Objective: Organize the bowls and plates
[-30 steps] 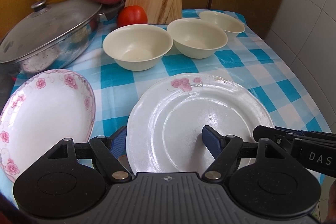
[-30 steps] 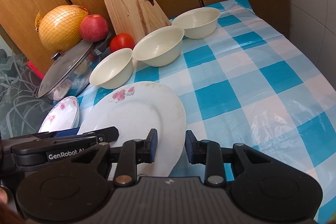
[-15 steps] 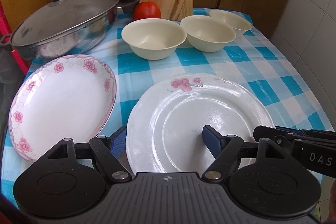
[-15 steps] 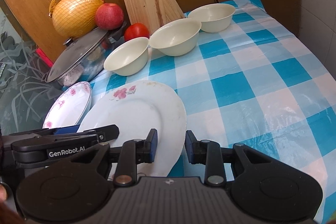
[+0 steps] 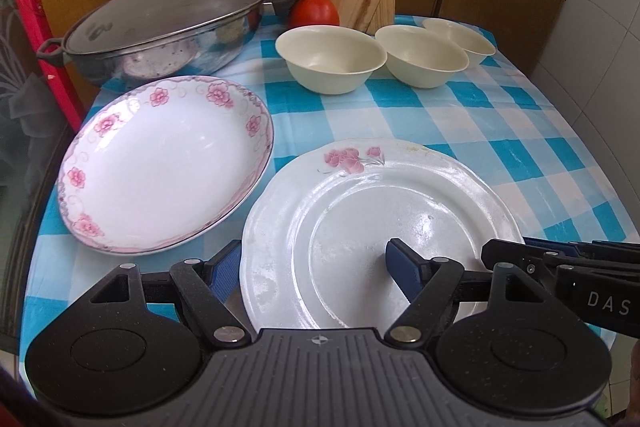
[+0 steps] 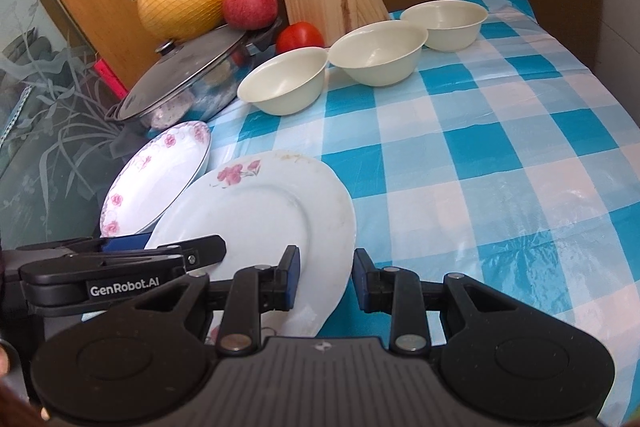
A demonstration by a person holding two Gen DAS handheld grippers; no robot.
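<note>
You hold flat plate (image 5: 400, 227) on both rims: left gripper (image 5: 316, 267) clamped across near-left edge, right gripper (image 6: 326, 277) pinching near-right edge. Flowered dish (image 5: 168, 163) sits just left. Uneven lift risks slip, or clipping dish.

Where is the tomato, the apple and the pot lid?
tomato (image 5: 314, 11), left wrist view, middle of its red skin.
apple (image 6: 250, 5), right wrist view, its front side.
pot lid (image 5: 168, 9), left wrist view, glass below the knob.

Blue-white checked tablecloth (image 5: 500, 123), cream bowls (image 5: 332, 59), pink-flowered white plates (image 5: 360, 211)
</note>
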